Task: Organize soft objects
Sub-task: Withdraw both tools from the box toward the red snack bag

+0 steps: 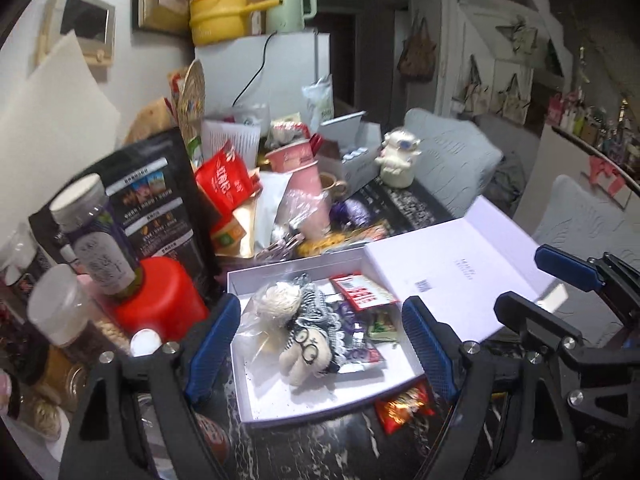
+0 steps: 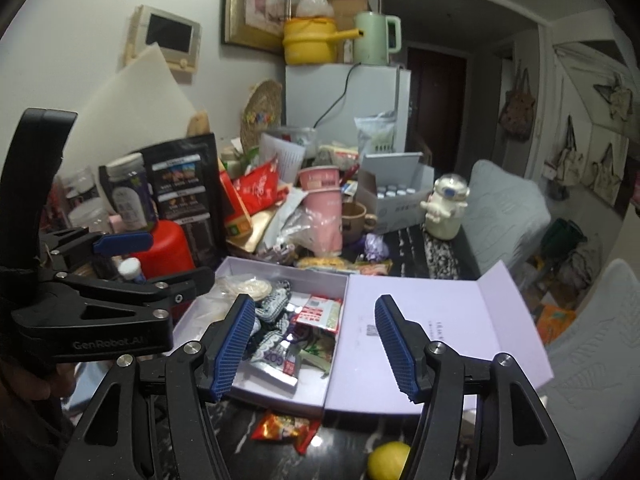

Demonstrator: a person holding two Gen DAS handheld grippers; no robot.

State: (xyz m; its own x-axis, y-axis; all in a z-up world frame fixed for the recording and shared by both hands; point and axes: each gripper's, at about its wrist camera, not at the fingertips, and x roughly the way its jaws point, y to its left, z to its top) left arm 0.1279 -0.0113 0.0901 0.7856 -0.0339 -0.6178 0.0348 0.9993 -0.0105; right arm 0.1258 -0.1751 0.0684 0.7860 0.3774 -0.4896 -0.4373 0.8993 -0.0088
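White box (image 1: pixel 240 364), lower centre of left wrist view, holds plush doll (image 1: pixel 308 332) and snack packets; left gripper (image 1: pixel 320 344) spread wide around it, empty. Right wrist view: right gripper (image 2: pixel 316 344) wide apart, empty, over box (image 2: pixel 280 394) and lid (image 2: pixel 440 320); yellow lemon (image 2: pixel 388 460) bottom centre.

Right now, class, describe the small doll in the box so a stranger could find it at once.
Find the open white box on the dark marbled table. Among the snack packets inside lies a soft doll. Only it has a cream face, round black glasses and a grey striped knit body.
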